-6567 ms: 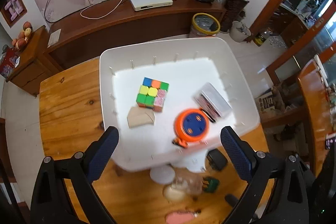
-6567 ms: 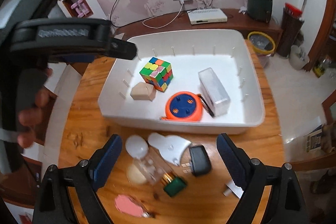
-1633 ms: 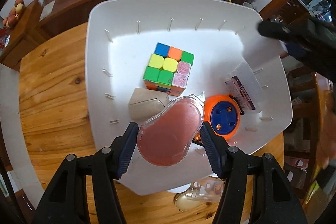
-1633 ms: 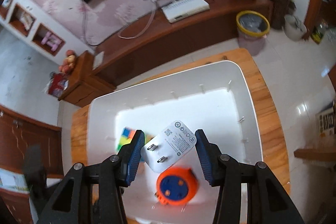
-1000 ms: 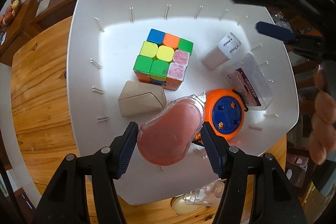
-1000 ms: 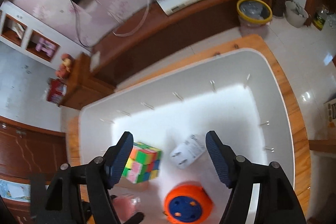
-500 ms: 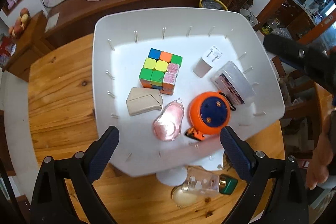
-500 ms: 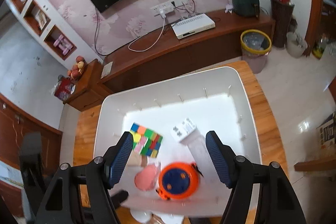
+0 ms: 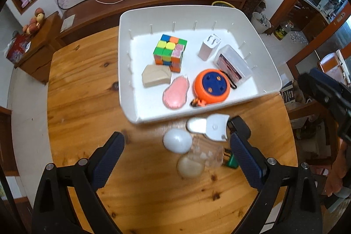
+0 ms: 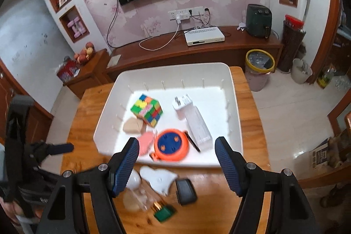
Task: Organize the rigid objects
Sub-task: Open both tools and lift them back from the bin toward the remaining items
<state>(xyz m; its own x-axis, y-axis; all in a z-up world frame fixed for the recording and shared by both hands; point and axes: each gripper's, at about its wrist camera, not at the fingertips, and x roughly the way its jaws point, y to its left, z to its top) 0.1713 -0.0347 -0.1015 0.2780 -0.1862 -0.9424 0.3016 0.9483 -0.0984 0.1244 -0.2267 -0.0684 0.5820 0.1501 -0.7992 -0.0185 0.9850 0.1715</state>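
Observation:
A white bin (image 9: pixel 272 71) (image 10: pixel 232 146) on the wooden table holds a colour cube (image 9: pixel 170 52) (image 10: pixel 147 110), a tan block (image 9: pixel 155 78), a pink brush (image 9: pixel 176 92) (image 10: pixel 145 142), an orange reel (image 9: pixel 211 86) (image 10: pixel 171 144), a white plug (image 9: pixel 208 46) (image 10: pixel 183 104) and a clear box (image 9: pixel 232 65) (image 10: pixel 198 124). In front of the bin lie a white egg shape (image 9: pixel 177 142), a white flat piece (image 9: pixel 210 126) (image 10: pixel 159 179), a black adapter (image 10: pixel 186 188), a clear item (image 9: pixel 207 156) and a green piece (image 10: pixel 164 213). My left gripper (image 9: pixel 176 154) is open and empty over these. My right gripper (image 10: pixel 176 165) is open and empty above the bin's near rim.
The round table edge (image 9: pixel 49 102) curves at left. A TV bench (image 10: pixel 197 47) with a white set-top box (image 10: pixel 204 35) stands behind. A yellow-rimmed bin (image 10: pixel 260 63) is on the floor at right. The right gripper also shows in the left wrist view (image 9: pixel 324 93).
The left gripper let go of the pink brush in the bin and the right let go of the white plug. Both have since pulled back towards the near table edge, open.

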